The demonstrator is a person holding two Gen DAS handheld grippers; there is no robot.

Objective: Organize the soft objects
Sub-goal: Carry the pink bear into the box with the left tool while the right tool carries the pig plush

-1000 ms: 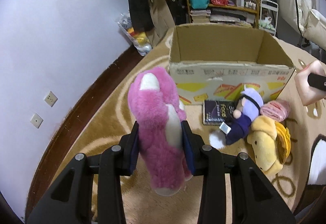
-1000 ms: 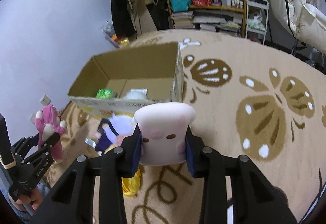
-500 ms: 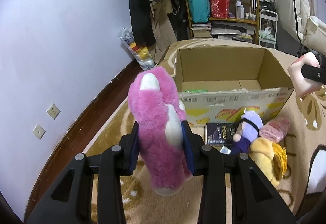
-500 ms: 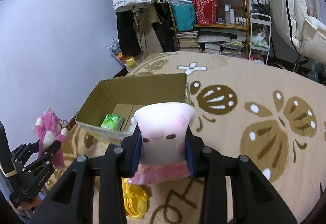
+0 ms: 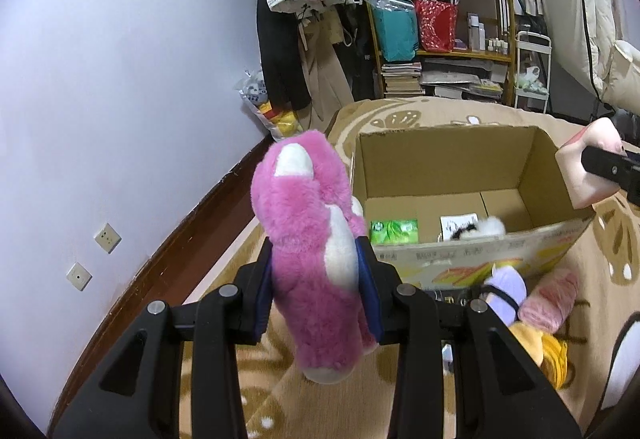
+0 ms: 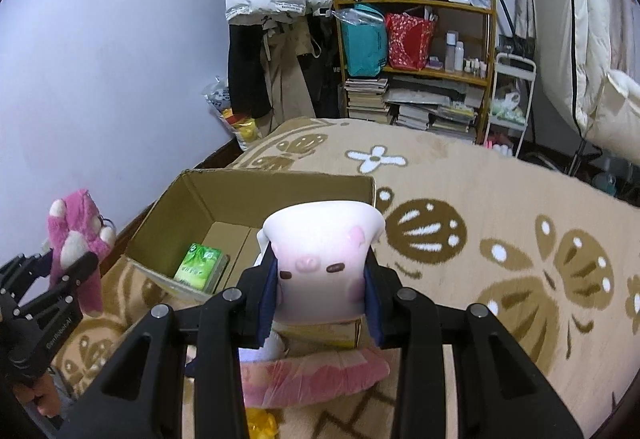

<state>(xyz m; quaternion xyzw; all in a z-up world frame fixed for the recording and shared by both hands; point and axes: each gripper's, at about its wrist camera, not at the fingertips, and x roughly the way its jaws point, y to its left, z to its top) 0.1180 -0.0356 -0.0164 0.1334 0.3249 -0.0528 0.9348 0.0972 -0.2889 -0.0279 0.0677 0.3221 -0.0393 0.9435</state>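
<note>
- Pink plush bear [image 5: 316, 259] was pinched by the left gripper [image 5: 318, 281], held above the carpet [image 5: 224, 279], left of the cardboard box [image 5: 448, 163].
- Green packet [image 5: 394, 231] was seen lying inside the box.
- White pig plush [image 6: 320, 259] was clamped by the right gripper [image 6: 320, 291], at the box's right end.

Pink plush bear [image 5: 316, 263] between closed jaws, beside cardboard box [image 5: 440, 159].
</note>
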